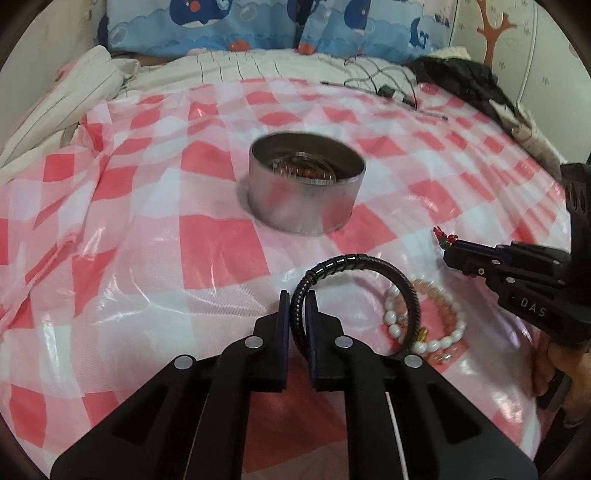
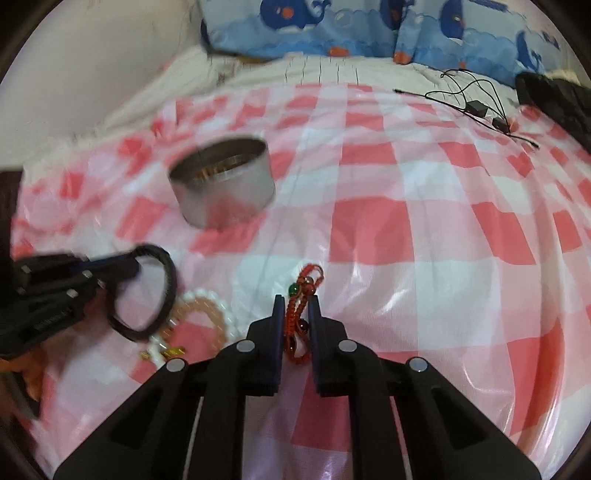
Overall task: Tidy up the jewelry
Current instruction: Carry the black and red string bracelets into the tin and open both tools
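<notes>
My left gripper [image 1: 297, 301] is shut on a black bracelet [image 1: 369, 263] and holds it above the checked cloth; it also shows in the right wrist view [image 2: 168, 277]. My right gripper [image 2: 297, 306] is shut on a red braided bracelet [image 2: 301, 295] with green and dark beads; its tip shows in the left wrist view [image 1: 445, 238]. A round metal tin [image 1: 306, 184] stands open ahead, with jewelry inside; it also shows in the right wrist view [image 2: 225, 181]. A white and peach bead bracelet [image 1: 436, 332] lies on the cloth under the black bracelet, also in the right wrist view [image 2: 207, 306].
A pink and white checked plastic cloth [image 1: 147, 240] covers the bed. Black cables and small adapters [image 2: 476, 103] lie at the far right. A dark garment [image 1: 465, 81] lies at the back right. Blue whale-print pillows [image 1: 258, 22] line the back.
</notes>
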Action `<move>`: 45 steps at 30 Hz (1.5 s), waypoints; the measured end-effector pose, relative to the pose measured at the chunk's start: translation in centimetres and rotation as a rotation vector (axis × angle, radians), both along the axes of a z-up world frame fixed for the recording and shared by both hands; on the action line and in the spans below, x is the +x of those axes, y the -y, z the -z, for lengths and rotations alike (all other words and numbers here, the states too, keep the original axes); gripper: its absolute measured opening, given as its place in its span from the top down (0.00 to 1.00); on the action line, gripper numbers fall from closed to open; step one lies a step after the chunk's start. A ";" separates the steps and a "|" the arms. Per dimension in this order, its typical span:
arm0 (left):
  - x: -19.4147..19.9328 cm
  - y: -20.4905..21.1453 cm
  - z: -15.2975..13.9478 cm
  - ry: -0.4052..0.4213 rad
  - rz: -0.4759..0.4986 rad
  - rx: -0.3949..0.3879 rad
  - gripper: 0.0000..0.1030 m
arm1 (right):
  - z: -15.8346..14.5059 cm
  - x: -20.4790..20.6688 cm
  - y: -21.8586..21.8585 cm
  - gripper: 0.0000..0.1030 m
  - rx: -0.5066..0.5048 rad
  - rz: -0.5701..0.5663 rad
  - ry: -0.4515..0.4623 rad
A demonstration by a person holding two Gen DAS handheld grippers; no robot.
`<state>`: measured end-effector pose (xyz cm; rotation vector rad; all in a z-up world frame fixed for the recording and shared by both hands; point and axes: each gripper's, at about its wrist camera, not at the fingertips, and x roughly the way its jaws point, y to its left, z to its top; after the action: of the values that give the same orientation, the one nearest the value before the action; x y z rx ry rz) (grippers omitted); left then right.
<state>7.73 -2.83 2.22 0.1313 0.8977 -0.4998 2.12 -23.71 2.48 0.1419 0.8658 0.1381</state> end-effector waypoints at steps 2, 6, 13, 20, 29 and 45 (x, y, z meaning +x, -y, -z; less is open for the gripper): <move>0.0 -0.2 -0.4 0.013 -0.006 -0.006 0.93 | -0.5 0.0 -0.2 0.87 0.005 -0.007 0.022; 0.3 -0.4 -0.1 0.007 -0.023 0.002 0.93 | -0.7 0.0 -0.6 0.87 -0.002 -0.015 0.030; 0.5 0.0 0.9 -0.007 -0.028 0.055 0.91 | -0.5 0.1 -0.4 0.59 -0.019 0.012 0.012; 0.3 0.3 1.1 0.005 -0.021 0.082 0.69 | 0.7 0.7 -0.5 0.55 -0.064 0.015 -0.053; -0.1 1.1 1.2 0.027 0.004 0.128 0.72 | 1.1 0.5 -1.3 0.87 -0.089 -0.029 -0.060; 2.1 -1.8 -4.1 0.034 -0.034 -0.107 0.93 | -3.5 0.7 0.0 0.87 0.146 -0.054 0.095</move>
<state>9.83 -1.08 6.31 0.0271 0.8373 -0.5112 2.79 -23.70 6.03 0.2471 0.7649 0.2573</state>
